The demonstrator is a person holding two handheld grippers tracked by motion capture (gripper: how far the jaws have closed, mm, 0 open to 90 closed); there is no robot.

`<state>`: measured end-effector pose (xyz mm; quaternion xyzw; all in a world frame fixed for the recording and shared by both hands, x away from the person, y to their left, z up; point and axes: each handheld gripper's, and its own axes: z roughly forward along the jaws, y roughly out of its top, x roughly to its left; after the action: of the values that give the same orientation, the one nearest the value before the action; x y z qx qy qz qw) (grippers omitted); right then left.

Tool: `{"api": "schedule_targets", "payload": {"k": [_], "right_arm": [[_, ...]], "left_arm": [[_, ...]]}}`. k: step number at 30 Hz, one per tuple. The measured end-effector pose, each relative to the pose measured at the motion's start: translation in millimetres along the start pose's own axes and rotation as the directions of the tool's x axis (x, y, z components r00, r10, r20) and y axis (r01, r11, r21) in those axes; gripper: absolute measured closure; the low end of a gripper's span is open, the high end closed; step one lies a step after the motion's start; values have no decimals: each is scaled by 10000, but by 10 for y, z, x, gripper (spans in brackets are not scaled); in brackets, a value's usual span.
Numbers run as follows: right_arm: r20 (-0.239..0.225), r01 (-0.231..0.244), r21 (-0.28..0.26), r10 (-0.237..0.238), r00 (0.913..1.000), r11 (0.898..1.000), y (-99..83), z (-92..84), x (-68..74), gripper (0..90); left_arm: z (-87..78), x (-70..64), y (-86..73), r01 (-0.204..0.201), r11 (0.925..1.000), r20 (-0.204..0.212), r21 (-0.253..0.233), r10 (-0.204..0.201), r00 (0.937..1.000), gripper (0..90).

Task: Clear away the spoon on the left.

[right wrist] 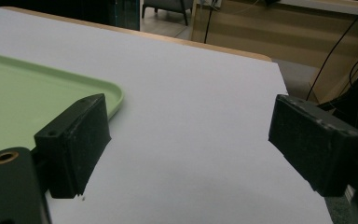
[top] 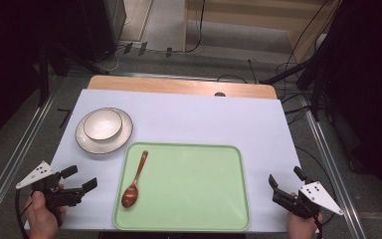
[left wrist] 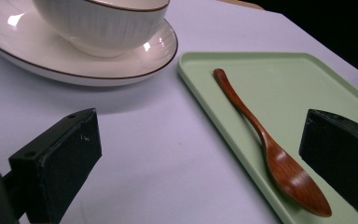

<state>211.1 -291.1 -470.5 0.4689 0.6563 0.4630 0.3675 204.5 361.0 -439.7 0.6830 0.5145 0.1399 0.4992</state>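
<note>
A brown wooden spoon [top: 135,180] [left wrist: 270,147] lies on the left part of a light green tray [top: 189,186] [left wrist: 279,70] [right wrist: 23,93], bowl end toward me. A white bowl [top: 102,124] [left wrist: 100,21] sits on a white plate [top: 123,137] [left wrist: 121,63] beyond the tray's left corner. My left gripper [top: 81,178] [left wrist: 200,154] is open near the table's front left, just left of the tray, with nothing between its jaws. My right gripper [top: 284,177] [right wrist: 189,149] is open at the front right, beside the tray's right edge, also holding nothing.
A pale lilac mat [top: 204,119] [right wrist: 191,93] covers the wooden table [top: 179,85]. Cables [top: 298,64] and dark stands lie on the floor beyond the table. Metal rails [top: 15,149] run along both sides.
</note>
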Motion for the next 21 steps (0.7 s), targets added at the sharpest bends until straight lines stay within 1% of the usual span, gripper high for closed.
{"api": "schedule_targets", "payload": {"k": [8, 16, 17, 21], "right_arm": [[11, 26, -9, -26, 10000, 10000, -1, 1, 3, 132], [38, 37, -19, -37, 10000, 10000, -1, 2, 5, 132], [41, 50, -21, -50, 10000, 10000, -1, 2, 5, 132], [20, 103, -14, -103, 9999, 9999, 0, 8, 6, 132]], "left_arm": [[-123, 92, -40, 27, 10000, -157, -73, -28, 9999, 0], [-257, 203, -70, 33, 9991, -231, -420, -43, 9997, 0], [-259, 212, -70, 111, 9986, -219, -517, -122, 9997, 0], [-255, 240, -63, 117, 9980, -165, -617, -128, 9998, 0]]}}
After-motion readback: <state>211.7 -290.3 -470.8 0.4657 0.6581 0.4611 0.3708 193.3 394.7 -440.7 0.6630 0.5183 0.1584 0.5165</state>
